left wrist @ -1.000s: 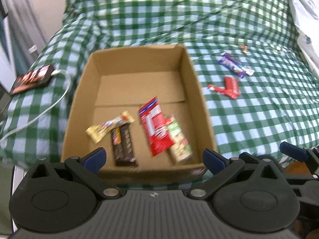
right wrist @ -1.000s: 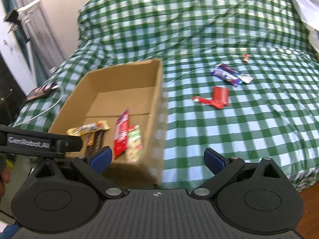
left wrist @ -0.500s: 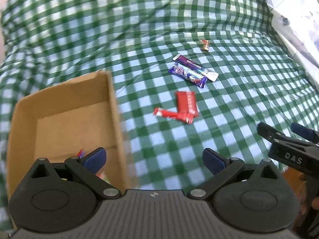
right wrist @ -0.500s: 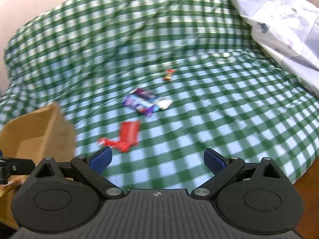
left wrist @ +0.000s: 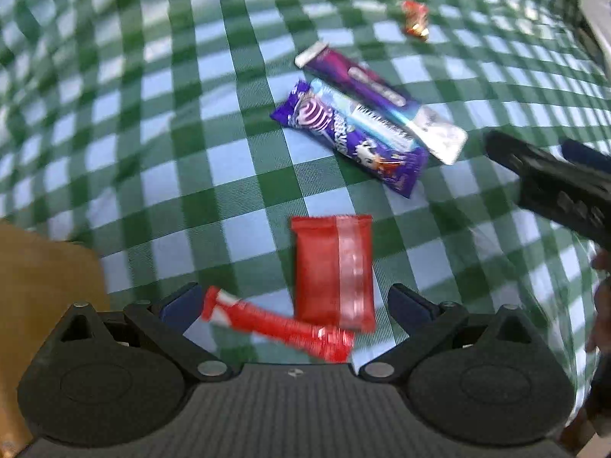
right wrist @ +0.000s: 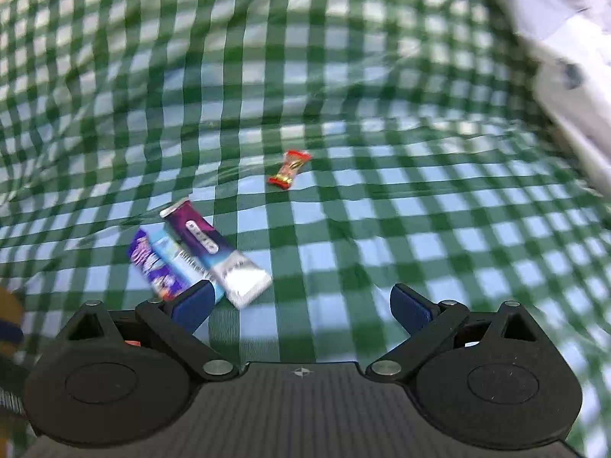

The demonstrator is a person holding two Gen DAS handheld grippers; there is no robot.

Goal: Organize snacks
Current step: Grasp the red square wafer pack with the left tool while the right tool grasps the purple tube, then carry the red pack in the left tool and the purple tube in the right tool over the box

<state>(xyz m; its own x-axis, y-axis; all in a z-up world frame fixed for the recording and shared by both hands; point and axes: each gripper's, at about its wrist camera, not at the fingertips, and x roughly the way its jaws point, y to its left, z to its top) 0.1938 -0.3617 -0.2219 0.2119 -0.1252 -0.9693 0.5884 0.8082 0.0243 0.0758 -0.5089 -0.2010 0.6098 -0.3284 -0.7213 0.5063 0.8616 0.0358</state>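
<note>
1. The left gripper (left wrist: 293, 299) hangs over a green-checked cloth (left wrist: 160, 160), its jaws spread wide and holding nothing.
2. Between its blue fingertips (left wrist: 179, 307) lie two red snacks: a slim red stick (left wrist: 277, 330) running crosswise, and a broader red pack (left wrist: 333, 271) whose lower edge touches or overlaps the stick.
3. Farther out on the cloth, two purple bars lie side by side and touching: a purple bar (left wrist: 345, 139) with cartoon print and a longer bar (left wrist: 382, 101) with a silver end.
4. A small red-and-gold candy (left wrist: 415, 20) sits alone beyond them, well apart.
5. A brown box (left wrist: 46, 290) corner shows at the left edge of the left view; its inside is out of sight.
6. The right gripper (right wrist: 299, 301) also stands wide and empty over the cloth (right wrist: 382, 229).
7. In its view the purple bar (right wrist: 152, 267) and the longer bar (right wrist: 217, 253) lie just beyond its left fingertip (right wrist: 193, 303), which partly covers them; the candy (right wrist: 289, 170) lies farther out.
8. The right gripper's dark body (left wrist: 550, 187) juts into the left view from the right edge.
9. White bedding (right wrist: 565, 61) lies at the cloth's right side.
</note>
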